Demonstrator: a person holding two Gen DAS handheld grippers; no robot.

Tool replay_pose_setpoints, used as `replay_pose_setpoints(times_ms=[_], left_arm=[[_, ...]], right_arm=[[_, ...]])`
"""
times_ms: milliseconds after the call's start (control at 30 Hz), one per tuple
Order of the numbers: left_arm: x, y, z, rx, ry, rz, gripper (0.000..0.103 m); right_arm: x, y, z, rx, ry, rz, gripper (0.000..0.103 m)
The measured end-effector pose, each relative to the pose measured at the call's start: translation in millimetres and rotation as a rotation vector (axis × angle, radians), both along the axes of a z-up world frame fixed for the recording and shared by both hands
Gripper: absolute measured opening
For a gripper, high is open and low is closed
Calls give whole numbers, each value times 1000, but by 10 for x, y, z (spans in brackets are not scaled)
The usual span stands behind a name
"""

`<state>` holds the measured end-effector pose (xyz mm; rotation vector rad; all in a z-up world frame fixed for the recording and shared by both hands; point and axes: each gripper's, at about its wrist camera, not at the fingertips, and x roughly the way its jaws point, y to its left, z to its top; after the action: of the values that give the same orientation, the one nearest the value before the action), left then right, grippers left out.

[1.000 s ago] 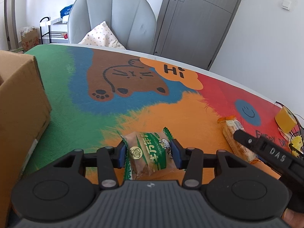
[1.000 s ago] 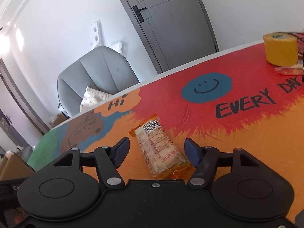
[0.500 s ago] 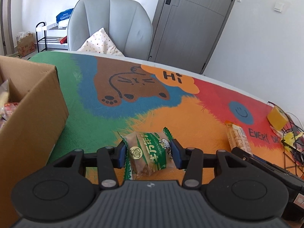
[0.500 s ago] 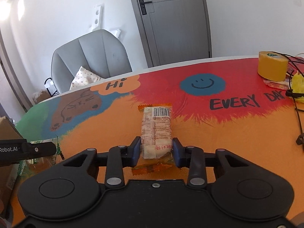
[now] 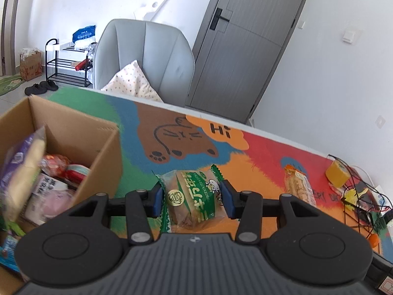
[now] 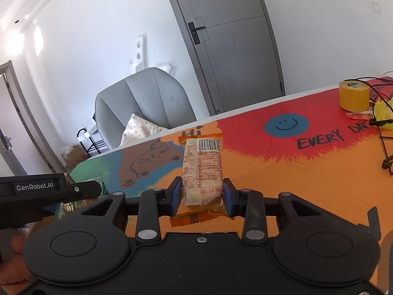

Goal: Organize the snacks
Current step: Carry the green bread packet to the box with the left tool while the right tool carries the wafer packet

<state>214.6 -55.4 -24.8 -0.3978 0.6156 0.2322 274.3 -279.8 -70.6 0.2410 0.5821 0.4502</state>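
Note:
My left gripper [image 5: 191,200] is shut on a green-and-white wrapped bun [image 5: 194,198], held above the colourful table mat. At the left stands an open cardboard box [image 5: 103,147] with several snack packets inside. My right gripper [image 6: 202,199] is shut on a long orange-edged wafer packet [image 6: 202,169], lifted off the mat and sticking forward. That same packet [image 5: 298,186] shows at the right of the left wrist view. The left gripper's black body [image 6: 49,191] shows at the left edge of the right wrist view.
A yellow tape roll [image 6: 353,95] and tangled black cables [image 6: 383,132] lie at the mat's right end, beside a yellow crumpled item [image 6: 384,113]. A grey chair [image 5: 145,56] with a dotted cushion stands behind the table, near a grey door [image 5: 245,44].
The right gripper closed on the wafer packet and lifted it. Both grippers rose and swung left; the box's inside came into the left wrist view.

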Motion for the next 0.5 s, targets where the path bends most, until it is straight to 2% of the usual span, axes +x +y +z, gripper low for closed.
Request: replay_pose_setpoints(times_ms=[233,500], left_arm=[[-313,253,255,-1,-66,17,46],[-650,671,379,5,-88,77,46]], right_arm=[[-238,193,177,69,-28,23,35],[-447,546,339,121,-55,95,35]])
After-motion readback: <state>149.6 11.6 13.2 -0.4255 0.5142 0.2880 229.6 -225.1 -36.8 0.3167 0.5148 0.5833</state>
